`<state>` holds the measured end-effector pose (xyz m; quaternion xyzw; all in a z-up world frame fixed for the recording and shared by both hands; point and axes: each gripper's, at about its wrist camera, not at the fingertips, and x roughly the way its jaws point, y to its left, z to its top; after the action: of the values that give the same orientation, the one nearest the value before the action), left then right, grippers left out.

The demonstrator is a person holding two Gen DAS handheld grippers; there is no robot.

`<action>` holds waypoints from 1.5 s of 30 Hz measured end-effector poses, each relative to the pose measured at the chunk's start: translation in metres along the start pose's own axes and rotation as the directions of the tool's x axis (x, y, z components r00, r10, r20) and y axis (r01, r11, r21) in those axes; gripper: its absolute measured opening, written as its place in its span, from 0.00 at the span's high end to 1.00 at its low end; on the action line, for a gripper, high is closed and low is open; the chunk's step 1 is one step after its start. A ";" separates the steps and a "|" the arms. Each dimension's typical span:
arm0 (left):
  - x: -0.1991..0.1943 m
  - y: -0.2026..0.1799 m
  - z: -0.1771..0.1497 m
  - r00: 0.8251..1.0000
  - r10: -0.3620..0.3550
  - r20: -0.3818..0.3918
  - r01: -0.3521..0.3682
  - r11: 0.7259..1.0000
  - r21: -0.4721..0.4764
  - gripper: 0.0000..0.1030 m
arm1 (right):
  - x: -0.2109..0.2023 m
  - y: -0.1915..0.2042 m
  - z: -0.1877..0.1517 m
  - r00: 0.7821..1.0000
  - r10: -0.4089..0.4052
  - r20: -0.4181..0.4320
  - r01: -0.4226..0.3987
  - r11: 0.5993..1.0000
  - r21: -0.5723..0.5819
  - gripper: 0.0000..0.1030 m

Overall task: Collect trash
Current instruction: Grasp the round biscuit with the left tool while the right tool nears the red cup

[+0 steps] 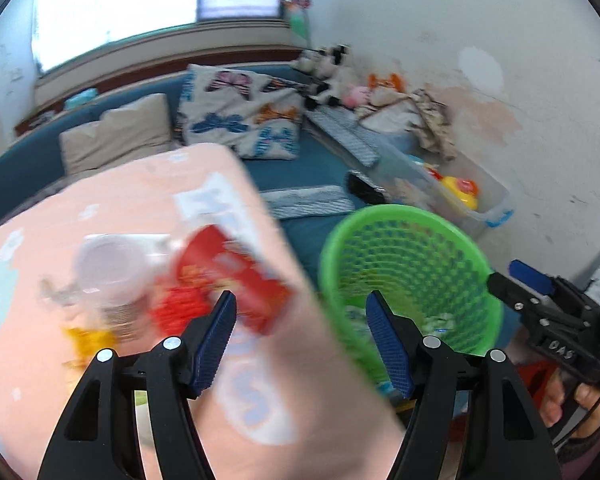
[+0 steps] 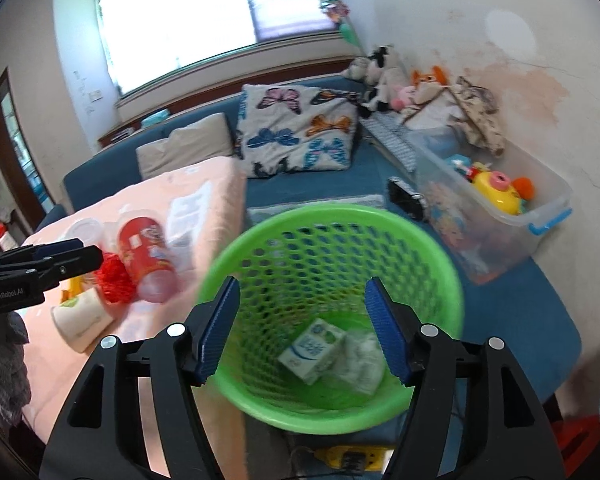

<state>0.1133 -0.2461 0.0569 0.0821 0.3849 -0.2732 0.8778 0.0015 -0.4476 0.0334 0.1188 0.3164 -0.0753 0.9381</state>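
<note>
Trash lies scattered on a pink blanket spread beside a blue sofa, while a green mesh basket stands tilted just off the blanket's edge. Inside the basket rest a small white-and-green carton and a crumpled white wrapper, touching each other at the bottom. On the blanket, a red can lies on its side next to a red mesh wad, a clear plastic cup and a white paper cup tipped over nearer the camera. The right gripper hangs over the basket's mouth, its blue-padded jaws apart with nothing between them. The left gripper is held above the blanket's corner, jaws likewise spread and empty, the red can blurred just beyond its left finger. In the left wrist view a hand grips the other tool's handle at far right. Behind, a butterfly-print pillow, stuffed toys and a clear storage bin of playthings line the wall.
</note>
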 end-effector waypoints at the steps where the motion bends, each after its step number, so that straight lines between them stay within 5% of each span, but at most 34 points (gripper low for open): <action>1: -0.003 0.008 -0.001 1.000 0.019 0.002 -0.019 1.000 -0.007 0.37 | 0.002 0.005 0.001 1.000 0.005 -0.001 -0.005 1.000 -0.007 0.36; 15: -0.019 0.125 -0.042 0.980 0.188 -0.068 -0.197 0.967 -0.161 0.41 | 0.060 0.091 0.023 0.975 0.184 -0.121 -0.199 0.971 -0.128 0.32; 27: -0.006 0.172 -0.077 0.974 0.175 -0.147 -0.206 0.951 -0.229 0.50 | 0.121 0.135 0.028 0.953 0.209 -0.220 -0.256 0.944 -0.211 0.31; 45: 0.015 0.178 -0.093 0.978 0.110 -0.175 -0.139 0.977 -0.160 0.72 | 0.167 0.158 0.023 0.928 0.210 -0.308 -0.296 0.918 -0.266 0.31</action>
<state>0.1596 -0.0707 -0.0301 0.0529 0.4723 -0.1758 0.8621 0.1808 -0.3135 -0.0232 0.0209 0.4322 0.1150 0.8942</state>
